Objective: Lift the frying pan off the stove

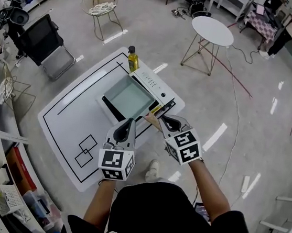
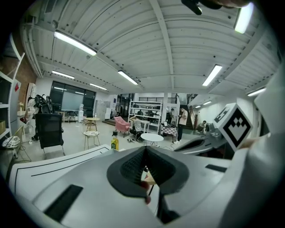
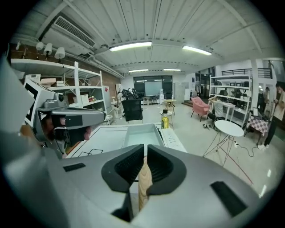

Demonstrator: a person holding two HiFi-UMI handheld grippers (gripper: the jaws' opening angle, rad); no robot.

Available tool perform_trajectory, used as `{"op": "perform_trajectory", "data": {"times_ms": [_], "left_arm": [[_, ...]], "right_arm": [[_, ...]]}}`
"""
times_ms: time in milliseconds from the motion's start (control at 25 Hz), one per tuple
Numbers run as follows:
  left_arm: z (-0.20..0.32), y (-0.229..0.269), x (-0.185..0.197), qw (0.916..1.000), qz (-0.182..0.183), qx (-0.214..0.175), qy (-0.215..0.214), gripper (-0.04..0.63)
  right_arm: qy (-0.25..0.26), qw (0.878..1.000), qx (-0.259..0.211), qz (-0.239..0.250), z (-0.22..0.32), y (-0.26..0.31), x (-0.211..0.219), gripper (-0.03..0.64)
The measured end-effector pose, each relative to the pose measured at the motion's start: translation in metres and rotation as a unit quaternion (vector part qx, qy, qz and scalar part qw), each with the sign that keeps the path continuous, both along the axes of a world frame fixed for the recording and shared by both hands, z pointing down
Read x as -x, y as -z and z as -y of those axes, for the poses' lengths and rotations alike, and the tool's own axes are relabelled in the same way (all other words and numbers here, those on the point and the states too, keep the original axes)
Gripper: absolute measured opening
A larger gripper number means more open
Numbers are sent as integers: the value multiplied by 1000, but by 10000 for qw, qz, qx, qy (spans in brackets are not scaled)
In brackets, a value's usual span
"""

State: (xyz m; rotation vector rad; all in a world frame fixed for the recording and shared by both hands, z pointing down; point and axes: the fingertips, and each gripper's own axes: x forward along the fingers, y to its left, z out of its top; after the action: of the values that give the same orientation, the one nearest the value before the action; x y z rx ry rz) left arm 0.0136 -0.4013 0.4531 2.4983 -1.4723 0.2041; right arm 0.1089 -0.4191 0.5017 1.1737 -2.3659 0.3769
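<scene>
A square grey-green frying pan [image 1: 129, 96] lies over the white stove [image 1: 157, 86] on the white table [image 1: 66, 117]. I cannot tell whether it rests on the stove or hangs just above it. Its wooden handle [image 3: 144, 182] points toward me. My right gripper [image 1: 161, 121] is shut on that handle, and the pan [image 3: 140, 133] stretches away ahead of the jaws. My left gripper [image 1: 129, 124] hovers over the table's near edge, just left of the handle. It is shut with nothing in its jaws [image 2: 146, 167].
A yellow oil bottle [image 1: 133, 59] stands at the table's far corner, behind the stove. Black outlines are drawn on the table, with two squares [image 1: 85, 151] at the near left. A round white side table [image 1: 212, 31], chairs and shelves stand around on the floor.
</scene>
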Motion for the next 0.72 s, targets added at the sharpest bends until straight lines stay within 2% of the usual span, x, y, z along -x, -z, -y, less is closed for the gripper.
{"op": "perform_trajectory", "data": {"times_ms": [80, 200, 440, 720], "left_arm": [[3, -2, 2, 9999, 5, 49, 94, 10], [6, -6, 7, 9997, 59, 110, 209, 9], [11, -18, 19, 9986, 135, 220, 457, 9], [13, -22, 35, 9968, 118, 310, 729, 9]], "right_arm": [[146, 9998, 159, -24, 4, -6, 3, 0], [350, 9985, 406, -53, 10, -17, 11, 123], [752, 9926, 766, -563, 16, -49, 27, 237], [1097, 9763, 1421, -1206, 15, -84, 37, 268]]}}
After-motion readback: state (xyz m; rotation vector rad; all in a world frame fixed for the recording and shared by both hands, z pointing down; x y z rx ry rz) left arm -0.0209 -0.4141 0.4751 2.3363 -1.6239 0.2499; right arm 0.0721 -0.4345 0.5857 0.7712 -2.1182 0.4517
